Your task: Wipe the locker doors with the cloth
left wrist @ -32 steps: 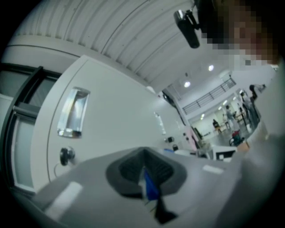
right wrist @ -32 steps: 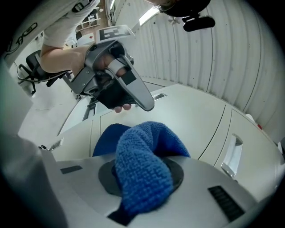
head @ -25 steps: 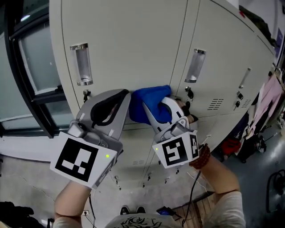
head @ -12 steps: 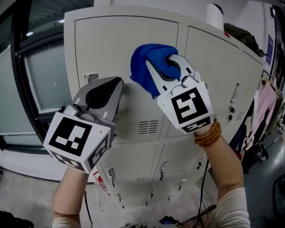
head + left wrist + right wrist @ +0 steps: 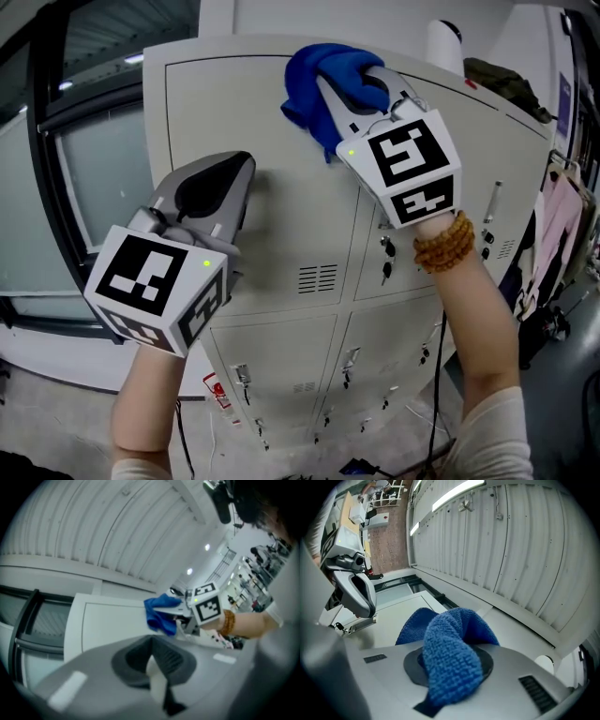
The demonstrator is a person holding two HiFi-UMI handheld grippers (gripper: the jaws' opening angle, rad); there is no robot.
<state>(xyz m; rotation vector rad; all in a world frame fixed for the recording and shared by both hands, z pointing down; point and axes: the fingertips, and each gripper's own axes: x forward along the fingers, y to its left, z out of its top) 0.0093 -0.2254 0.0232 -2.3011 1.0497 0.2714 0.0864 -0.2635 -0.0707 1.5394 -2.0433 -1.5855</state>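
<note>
grey moulded shells on the left gripper (image 5: 239, 183) and right gripper (image 5: 349, 82), each backed by a white cube (image 5: 155, 291) of black square markers with 1 green light (image 5: 204, 264); a brown bead bracelet (image 5: 443, 246) and, seemingly, a pale sleeve (image 5: 492, 436) on the right arm.

The right tool (image 5: 352, 86) now holds the blue cloth (image 5: 314, 84) against the top edge of the upper locker door (image 5: 234, 112), up from latch height a second ago. The left tool (image 5: 217, 192) also sits higher against the lockers.
</note>
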